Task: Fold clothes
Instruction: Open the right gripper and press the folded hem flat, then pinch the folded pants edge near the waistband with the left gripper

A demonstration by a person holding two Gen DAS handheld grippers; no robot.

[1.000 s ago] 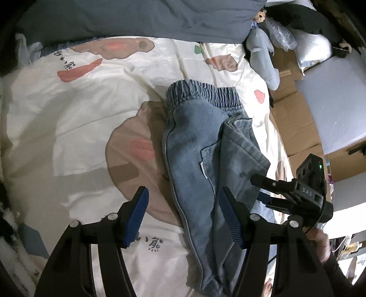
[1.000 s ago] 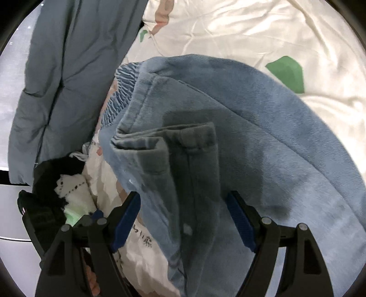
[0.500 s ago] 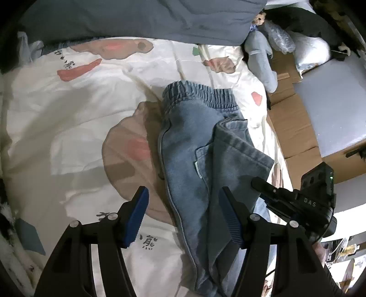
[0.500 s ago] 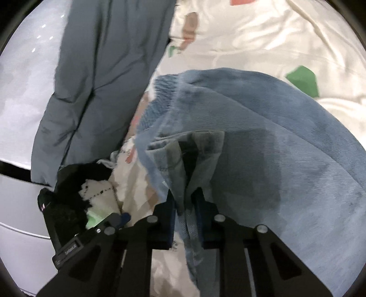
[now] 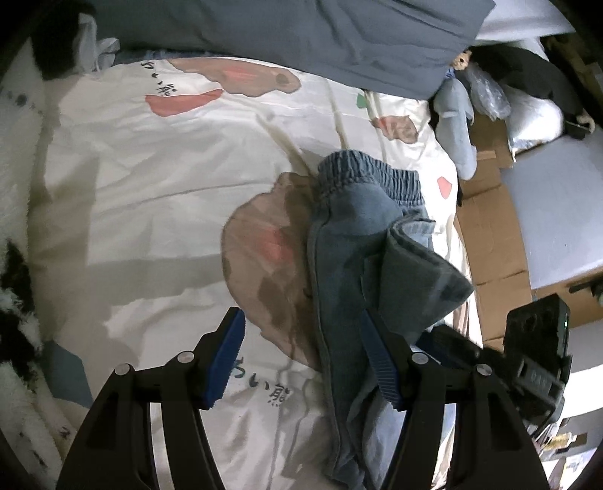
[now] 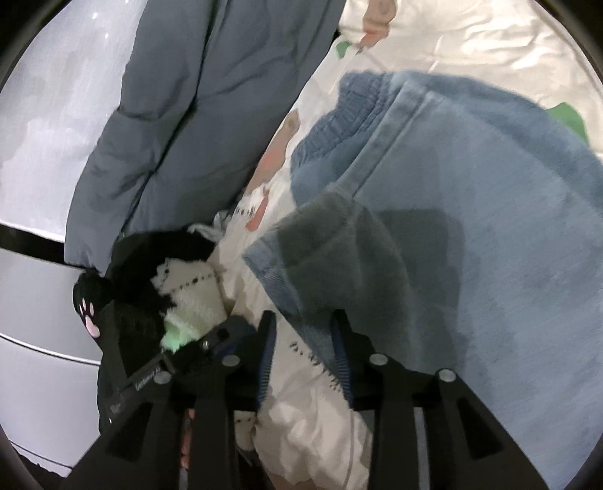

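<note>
Blue jeans [image 5: 346, 241] with an elastic waistband lie on the white bear-print sheet [image 5: 150, 181]. One leg is folded back, and its hem [image 5: 426, 279] stands raised off the rest. My left gripper [image 5: 301, 358] hovers open over the jeans' near left edge without touching cloth. The right gripper's black body [image 5: 535, 354] sits just right of the raised hem. In the right wrist view my right gripper [image 6: 303, 354] has its jaws opening. The folded hem [image 6: 324, 264] hangs at its tips against the right finger [image 6: 341, 358], and white sheet shows in the gap between the pads.
A grey-blue padded quilt [image 5: 301, 30] lies along the far side of the bed. Cardboard boxes [image 5: 490, 233] and a pale blue plush toy [image 5: 456, 124] stand off the bed's right edge. A black-and-white fluffy garment [image 6: 181, 286] lies near the left gripper.
The right gripper went from open around the hem to shut on it, lifted it, and now its jaws have parted. The left gripper has drifted closer to the jeans.
</note>
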